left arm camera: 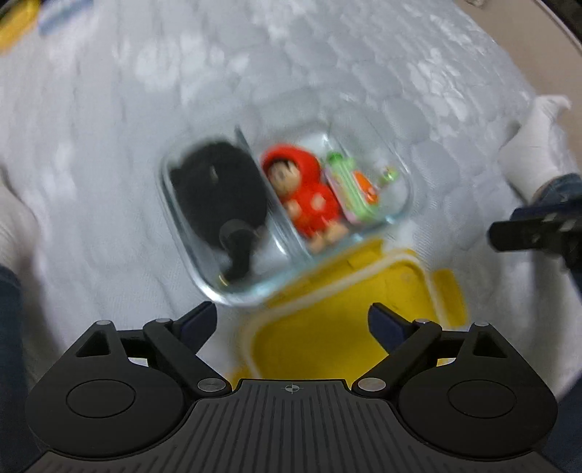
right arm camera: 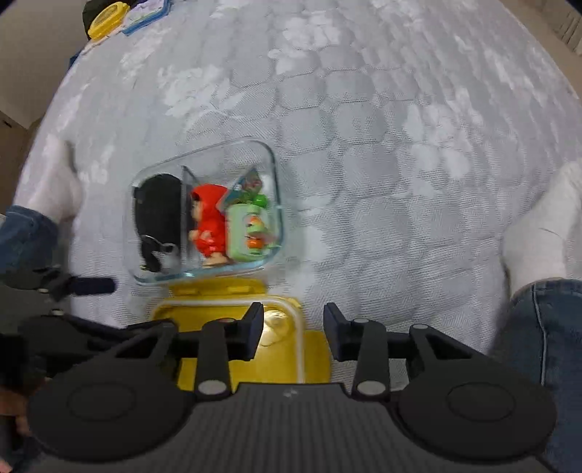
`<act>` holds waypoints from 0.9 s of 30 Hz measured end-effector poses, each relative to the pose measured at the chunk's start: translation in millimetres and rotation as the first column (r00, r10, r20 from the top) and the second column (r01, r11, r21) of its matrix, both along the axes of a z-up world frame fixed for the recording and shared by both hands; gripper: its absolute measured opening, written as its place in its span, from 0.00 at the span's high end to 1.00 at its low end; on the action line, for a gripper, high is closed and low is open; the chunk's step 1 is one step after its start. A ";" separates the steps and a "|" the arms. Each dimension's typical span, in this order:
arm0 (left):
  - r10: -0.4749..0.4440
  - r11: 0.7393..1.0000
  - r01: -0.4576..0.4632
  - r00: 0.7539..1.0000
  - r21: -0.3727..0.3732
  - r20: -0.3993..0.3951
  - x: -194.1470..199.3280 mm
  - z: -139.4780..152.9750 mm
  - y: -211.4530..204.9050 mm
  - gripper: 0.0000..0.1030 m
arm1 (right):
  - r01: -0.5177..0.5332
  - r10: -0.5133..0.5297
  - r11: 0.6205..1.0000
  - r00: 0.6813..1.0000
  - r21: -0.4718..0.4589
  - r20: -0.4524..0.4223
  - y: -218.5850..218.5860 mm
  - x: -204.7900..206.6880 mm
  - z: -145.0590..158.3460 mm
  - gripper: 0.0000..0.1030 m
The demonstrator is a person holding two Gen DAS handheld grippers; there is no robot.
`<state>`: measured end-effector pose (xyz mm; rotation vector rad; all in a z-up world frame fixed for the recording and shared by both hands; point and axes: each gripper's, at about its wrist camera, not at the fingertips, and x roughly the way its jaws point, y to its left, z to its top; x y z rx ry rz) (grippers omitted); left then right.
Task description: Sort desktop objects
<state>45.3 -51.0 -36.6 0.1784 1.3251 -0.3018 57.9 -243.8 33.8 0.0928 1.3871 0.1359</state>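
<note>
A clear glass container (left arm camera: 400, 203) (right arm camera: 271, 160) with a divider sits on the grey quilted bed. One side holds a black object (left arm camera: 218, 196) (right arm camera: 158, 214). The other side holds a red-hooded doll (left arm camera: 309, 193) (right arm camera: 209, 222) and a green toy pack (left arm camera: 349, 185) (right arm camera: 251, 233). A yellow lid (left arm camera: 327, 327) (right arm camera: 291, 349) lies just in front of the container. My left gripper (left arm camera: 293, 322) is open above the lid's near part. My right gripper (right arm camera: 293, 327) is open over the lid's right edge; both are empty. The right gripper's finger shows in the left view (left arm camera: 527, 233).
The person's white-socked feet (left arm camera: 534, 152) (right arm camera: 538, 236) and jeans (right arm camera: 545, 345) lie at both sides of the bed. A yellow round item (right arm camera: 107, 16) and a blue-edged packet (right arm camera: 145, 14) lie at the far left corner. The left gripper's finger (right arm camera: 91, 285) shows at the left.
</note>
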 end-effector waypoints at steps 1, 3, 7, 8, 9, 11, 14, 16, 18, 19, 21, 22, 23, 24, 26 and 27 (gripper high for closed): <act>0.017 1.000 -0.017 1.000 0.022 -0.019 1.2 -0.2 -1.4 0.09 | -0.022 0.022 1.000 1.000 -0.004 -0.014 4.0 6.6 -0.2 0.61; 0.039 0.999 -0.040 0.996 -0.011 -0.076 6.1 2.6 -8.1 0.09 | -0.088 0.085 0.995 0.994 -0.042 -0.065 15.4 22.3 -3.7 0.61; 0.005 1.000 -0.004 0.999 -0.017 0.053 0.6 25.0 -33.5 0.07 | -0.126 0.124 0.984 0.992 -0.129 -0.028 26.0 25.3 11.7 0.58; 0.021 1.000 -0.020 0.997 -0.018 0.078 -1.7 30.9 -37.2 0.06 | -0.134 0.135 0.984 0.991 -0.120 0.001 24.6 20.0 20.9 0.56; 0.046 0.999 -0.044 0.994 -0.023 0.094 -3.8 36.5 -39.7 0.06 | -0.147 0.151 0.984 0.988 -0.104 0.032 22.2 13.8 29.9 0.50; 0.101 0.995 -0.099 0.991 -0.023 0.093 -8.2 41.5 -42.8 0.05 | -0.185 0.190 0.980 0.978 -0.070 0.086 14.7 2.3 43.9 0.44; 0.187 0.982 -0.188 0.979 0.011 0.081 -19.8 43.3 -46.8 0.05 | -0.252 0.252 0.968 0.953 -0.019 0.168 -0.4 -13.3 49.8 0.45; 0.273 0.960 -0.276 0.960 0.049 0.066 -33.6 43.3 -43.7 0.05 | -0.303 0.296 0.953 0.937 0.011 0.184 -5.1 -14.5 45.5 0.51; 0.342 0.935 -0.342 0.940 0.089 0.023 -43.6 40.4 -40.5 0.05 | -0.358 0.351 0.934 0.907 -0.013 0.231 -4.8 -19.0 37.1 0.51; 0.359 0.925 -0.357 0.933 0.130 0.010 -45.6 37.7 -40.9 0.05 | -0.387 0.384 0.921 0.883 -0.043 0.271 -3.0 -22.1 33.5 0.48; 0.369 0.906 -0.364 0.929 0.218 0.018 -43.8 32.1 -44.2 0.05 | -0.466 0.452 0.884 0.837 -0.030 0.309 -3.1 -24.8 20.2 0.38; 0.376 0.896 -0.367 0.927 0.251 0.014 -41.1 27.9 -46.7 0.05 | -0.513 0.486 0.858 0.828 0.028 0.281 -4.8 -23.3 11.3 0.38; 0.387 0.893 -0.371 0.922 0.255 -0.011 -38.0 23.4 -48.4 0.05 | -0.565 0.531 0.820 0.812 0.095 0.242 -7.2 -21.0 0.4 0.38; 0.398 0.893 -0.376 0.916 0.248 -0.044 -35.2 19.0 -49.5 0.05 | -0.615 0.581 0.776 0.784 0.139 0.220 -9.1 -20.2 -10.0 0.38; 0.402 0.899 -0.372 0.911 0.232 -0.093 -34.1 13.1 -51.6 0.05 | -0.665 0.627 0.736 0.741 0.129 0.241 -12.5 -22.3 -24.1 0.36; 0.402 0.901 -0.371 0.909 0.223 -0.108 -34.2 10.8 -52.1 0.05 | -0.648 0.610 0.753 0.752 0.115 0.250 -15.8 -21.9 -30.0 0.36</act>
